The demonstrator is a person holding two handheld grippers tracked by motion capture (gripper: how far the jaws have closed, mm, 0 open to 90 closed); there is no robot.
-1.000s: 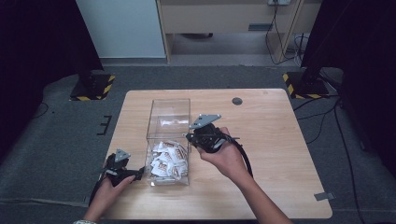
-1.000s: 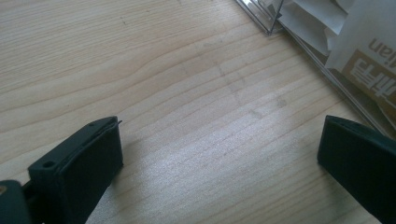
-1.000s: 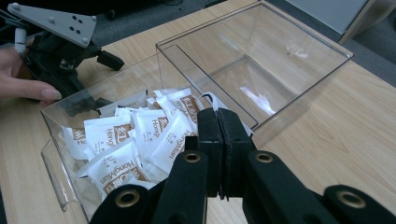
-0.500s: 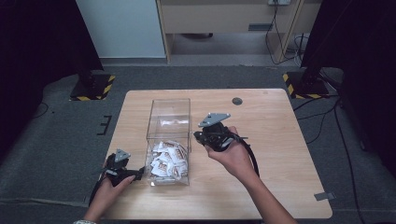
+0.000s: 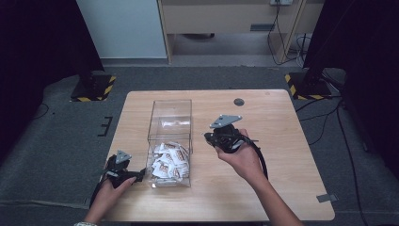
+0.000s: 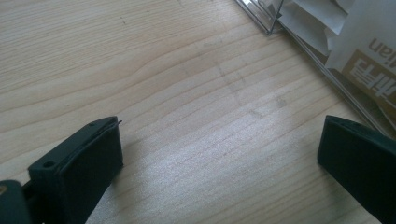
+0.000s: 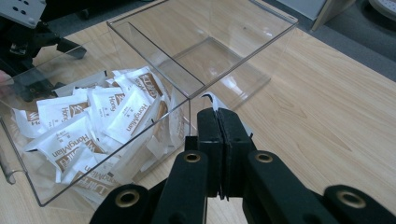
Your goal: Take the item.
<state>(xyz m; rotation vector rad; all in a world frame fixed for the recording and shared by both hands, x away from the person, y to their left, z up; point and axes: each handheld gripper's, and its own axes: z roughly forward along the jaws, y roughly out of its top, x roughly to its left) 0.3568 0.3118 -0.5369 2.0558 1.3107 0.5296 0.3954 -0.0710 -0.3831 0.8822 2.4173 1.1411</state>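
Clear box of sachets on a wooden table, a gripper on each side

The clear box stands left of the table's middle, white-and-brown sachets heaped in its near compartment. The right gripper, held just beside the box's right wall, has its jaws pressed together on a thin white scrap. The left gripper, at the near left corner, rests low with jaws spread wide over bare wood

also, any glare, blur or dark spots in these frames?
High view: table evenly lit, surroundings nearly black, acrylic box walls faintly reflective. Left gripper view: soft sheen on the wood between the open jaws, sachets at top right blurred. Right gripper view: sharp, reflections streak the box.
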